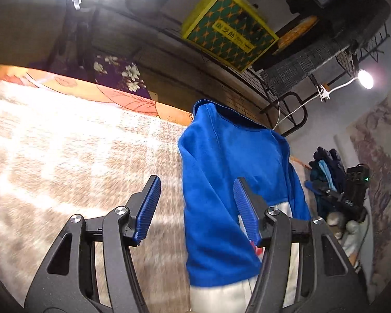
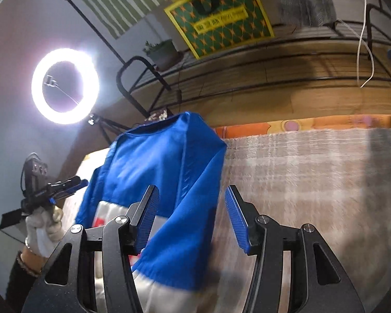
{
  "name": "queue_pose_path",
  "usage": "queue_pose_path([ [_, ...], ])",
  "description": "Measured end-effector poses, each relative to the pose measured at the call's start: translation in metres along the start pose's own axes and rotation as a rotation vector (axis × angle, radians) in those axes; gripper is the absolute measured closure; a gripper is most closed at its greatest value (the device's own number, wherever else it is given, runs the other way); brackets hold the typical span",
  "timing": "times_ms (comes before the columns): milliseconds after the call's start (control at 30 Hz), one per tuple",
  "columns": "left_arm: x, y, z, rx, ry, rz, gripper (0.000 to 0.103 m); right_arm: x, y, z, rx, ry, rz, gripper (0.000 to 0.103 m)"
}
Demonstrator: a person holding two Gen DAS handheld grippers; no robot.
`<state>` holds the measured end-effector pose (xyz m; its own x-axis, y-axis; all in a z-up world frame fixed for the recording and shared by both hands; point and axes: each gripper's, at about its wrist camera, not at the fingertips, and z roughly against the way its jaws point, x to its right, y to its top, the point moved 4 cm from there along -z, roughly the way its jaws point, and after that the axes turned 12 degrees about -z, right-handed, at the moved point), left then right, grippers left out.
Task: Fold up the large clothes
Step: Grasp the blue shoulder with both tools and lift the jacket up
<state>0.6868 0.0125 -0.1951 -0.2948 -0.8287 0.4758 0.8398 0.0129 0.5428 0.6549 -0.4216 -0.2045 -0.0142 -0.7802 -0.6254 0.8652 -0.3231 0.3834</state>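
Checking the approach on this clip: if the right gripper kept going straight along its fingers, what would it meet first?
Most likely the blue garment: the right gripper stands open, with a folded blue sleeve lying between its fingers, over the plaid blanket. Depth is unclear.

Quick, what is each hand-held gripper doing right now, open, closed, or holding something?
Left hand-held gripper: open, holding nothing; the blue jacket lies just ahead of it.
Right hand-held gripper: open, pads clear of the jacket's sleeve beneath them.
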Motion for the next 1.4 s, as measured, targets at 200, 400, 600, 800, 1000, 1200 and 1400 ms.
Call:
queue_pose_path([
  [200,0.0,0.003,-0.024,-0.012,-0.016,0.007,0.043,0.013,0.01,-0.027,-0.029,0.018,-0.039,0.051],
  [400,0.013,0.006,-0.035,-0.017,-0.013,-0.033,0.056,0.006,0.015,-0.033,-0.024,0.056,-0.02,0.054],
  [600,0.026,0.004,-0.037,0.001,0.061,-0.12,0.098,-0.003,0.011,-0.037,-0.017,-0.025,0.039,0.099],
  [800,0.042,0.008,-0.011,0.09,0.056,-0.134,0.102,-0.027,0.012,-0.009,0.066,-0.026,0.093,0.101],
  [1000,0.074,0.009,0.028,0.149,0.026,-0.174,0.102,-0.065,0.007,0.028,0.124,-0.002,0.172,0.101],
  [1200,0.114,-0.005,0.081,0.191,0.024,-0.243,0.102,-0.092,-0.012,0.078,0.162,0.026,0.21,0.101],
  [1400,0.144,-0.033,0.133,0.221,0.012,-0.273,0.102,-0.112,-0.042,0.125,0.184,0.026,0.247,0.101],
])
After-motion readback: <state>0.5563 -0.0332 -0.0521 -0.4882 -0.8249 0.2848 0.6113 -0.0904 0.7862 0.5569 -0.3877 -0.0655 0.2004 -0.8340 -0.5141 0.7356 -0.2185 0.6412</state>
